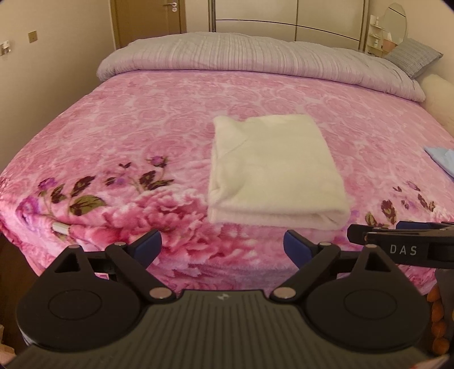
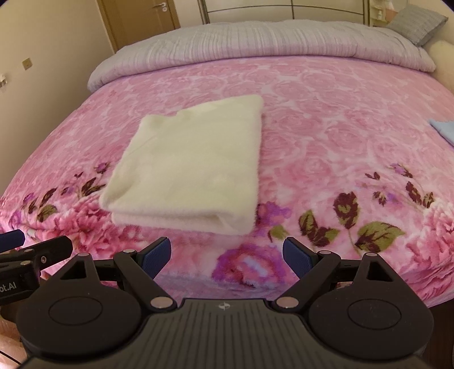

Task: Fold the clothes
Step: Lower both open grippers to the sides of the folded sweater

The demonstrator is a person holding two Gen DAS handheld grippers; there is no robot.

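1. "DAS" in pale letters on the side of the right gripper [image 1: 397, 241], reaching in from the right edge of the left wrist view; "ot.AI", cut off by the frame, on the left gripper [image 2: 34, 252] at the left edge of the right wrist view.
2. Small emblem on each ribbed housing, too small to read.
3. Left gripper [image 1: 222, 244] spread wide, nothing between its blue pads [image 1: 149, 244]; poised near the front edge of the bed.
4. Right gripper [image 2: 227, 255] likewise wide apart and gripping nothing.
5. Folded cream garment [image 1: 272, 167] flat on the pink floral blanket [image 1: 127, 127], fold toward the near edge, clear of both grippers; seen right of centre from the left wrist, left of centre [image 2: 190, 164] from the right.
6. Only in the left wrist view: round mirror [image 1: 395, 22] with small shelves at far right, orange beads [image 1: 438, 320] at lower right.
7. In both: light blue cloth [image 1: 442, 159] at right edge, grey duvet [image 1: 255, 56] at far end, grey pillow [image 2: 417, 24], door [image 1: 159, 20].
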